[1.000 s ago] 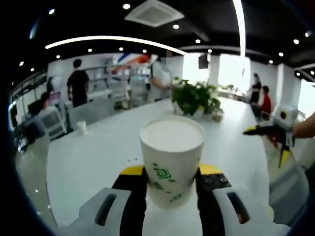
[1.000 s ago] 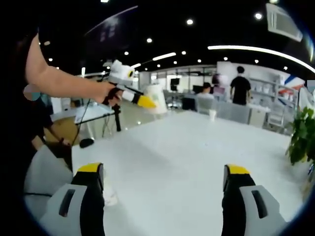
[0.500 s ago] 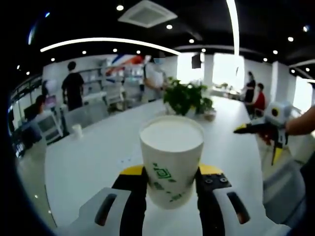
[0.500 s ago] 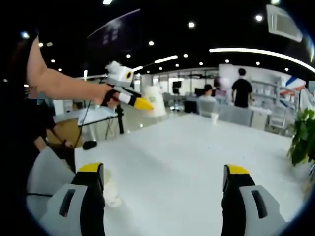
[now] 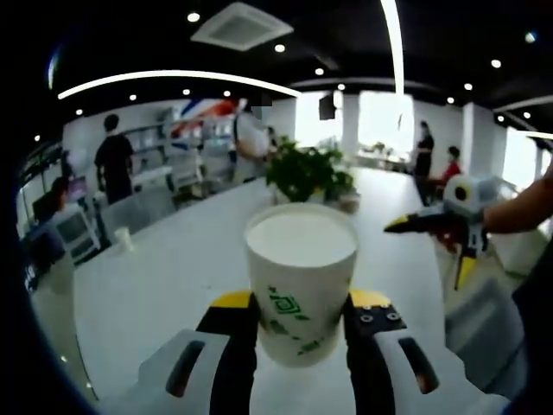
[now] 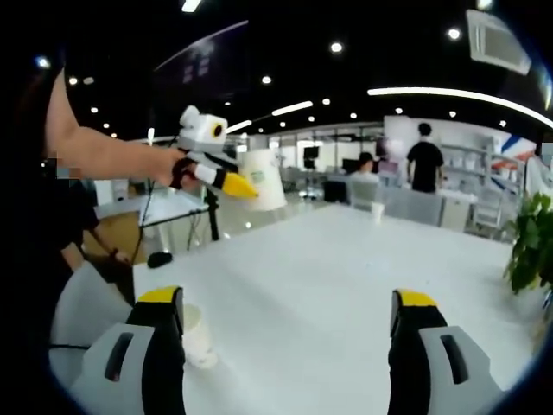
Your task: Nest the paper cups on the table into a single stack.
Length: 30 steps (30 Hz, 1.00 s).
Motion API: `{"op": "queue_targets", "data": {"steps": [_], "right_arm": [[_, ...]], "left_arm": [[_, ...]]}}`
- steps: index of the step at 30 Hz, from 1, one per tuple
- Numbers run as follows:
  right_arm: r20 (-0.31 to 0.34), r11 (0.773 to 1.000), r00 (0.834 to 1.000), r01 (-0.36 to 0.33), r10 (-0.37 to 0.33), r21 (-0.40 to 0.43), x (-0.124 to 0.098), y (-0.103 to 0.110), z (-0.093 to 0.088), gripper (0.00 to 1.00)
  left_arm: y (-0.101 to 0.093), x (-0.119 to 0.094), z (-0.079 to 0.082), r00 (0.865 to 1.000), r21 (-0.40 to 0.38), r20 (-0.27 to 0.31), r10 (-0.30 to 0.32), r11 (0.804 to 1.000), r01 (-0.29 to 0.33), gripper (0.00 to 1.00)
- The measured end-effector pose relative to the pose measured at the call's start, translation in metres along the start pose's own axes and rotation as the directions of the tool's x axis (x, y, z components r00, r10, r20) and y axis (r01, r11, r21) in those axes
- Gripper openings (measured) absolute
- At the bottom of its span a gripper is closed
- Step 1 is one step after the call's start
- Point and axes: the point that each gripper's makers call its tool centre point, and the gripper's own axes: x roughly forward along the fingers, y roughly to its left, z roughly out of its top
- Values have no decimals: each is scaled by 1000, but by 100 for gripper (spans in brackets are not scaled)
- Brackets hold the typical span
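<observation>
A white paper cup with a green logo (image 5: 301,285) sits upright between the jaws of the left claw (image 5: 301,328), which are closed against its lower sides — it is held in the air above the white desk (image 5: 155,285). In the right gripper view the same cup (image 6: 262,178) shows small and lifted, well above the desk surface, at the tip of the left claw in the person's hand (image 6: 177,166).

A second paper cup (image 6: 195,335) stands on the desk near its close edge, just beside the left jaw of the right claw (image 6: 289,346). That claw's jaws stand wide apart and hold nothing. A third small cup (image 5: 123,238) stands far off on the desk near the chairs, also seen in the right gripper view (image 6: 377,210).

Judged from this, the task is at an early stage — one cup is picked up, none are nested yet. What seems left is to lower the held cup into one standing cup, then gather the remaining one into the same stack.

A potted plant (image 5: 304,172) stands further along the desk.
</observation>
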Motion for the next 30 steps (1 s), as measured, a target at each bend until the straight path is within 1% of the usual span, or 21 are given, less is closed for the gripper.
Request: {"op": "queue_targets", "data": {"steps": [8, 11, 16, 22, 25, 30], "right_arm": [[8, 1000, 1000, -5, 5, 0, -4, 3, 5, 97], [24, 1000, 1000, -11, 10, 12, -6, 5, 11, 96], [44, 1000, 999, -9, 8, 21, -9, 6, 19, 95], [50, 1000, 999, -17, 16, 18, -10, 10, 22, 92], [51, 1000, 998, -26, 25, 13, -10, 14, 23, 90], [42, 998, 998, -48, 47, 30, -8, 21, 25, 88]], "left_arm": [[-16, -7, 5, 1000, 7, 4, -24, 1000, 24, 37], [-24, -11, 5, 999, 9, 7, -36, 999, 36, 37], [-34, -15, 3, 999, 13, 7, -53, 999, 53, 37], [-47, -19, 1, 998, 16, 13, -67, 998, 67, 37], [-54, -21, -1, 998, 48, 6, -70, 996, 69, 37], [-65, -25, -3, 996, 60, -2, -84, 995, 84, 37]]}}
